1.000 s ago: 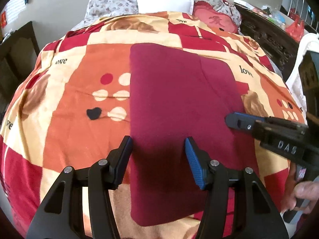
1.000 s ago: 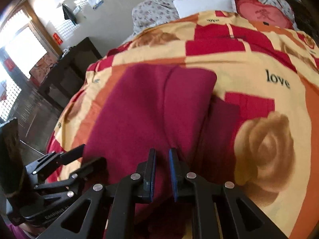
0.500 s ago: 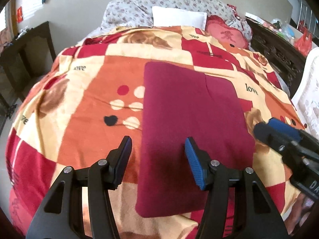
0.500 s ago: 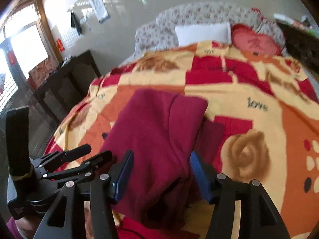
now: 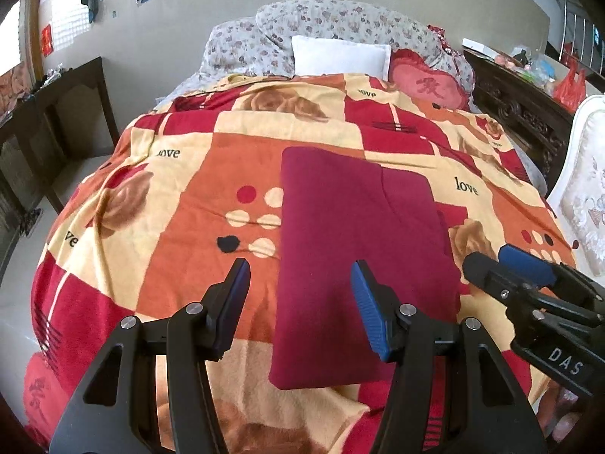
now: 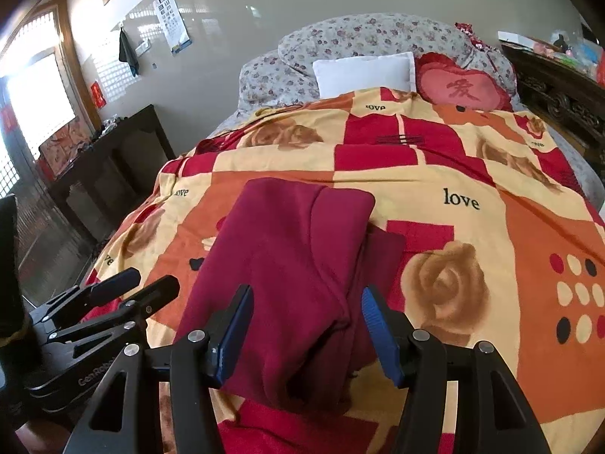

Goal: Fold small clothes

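While both of my tongs hang spread wide and hold nothing, the folded maroon fleece garment (image 5: 359, 249) lies flat on the bed's orange, red and cream patchwork blanket (image 5: 181, 234), near the foot edge. My left tongs (image 5: 300, 300) hover above its near left edge, one finger over bare blanket, the other over the cloth. My right tongs (image 6: 306, 325) hover above its near right part, where the cloth bunches into a thick fold with a darker flap lying beside it. From the left wrist view the garment's left and far edges run straight and its near corners are rounded. Open blanket stretches wide to the left, far side and right of it. A white rectangular pillow (image 5: 340, 55) and a red heart-shaped cushion (image 5: 427, 85) sit well apart at the head.
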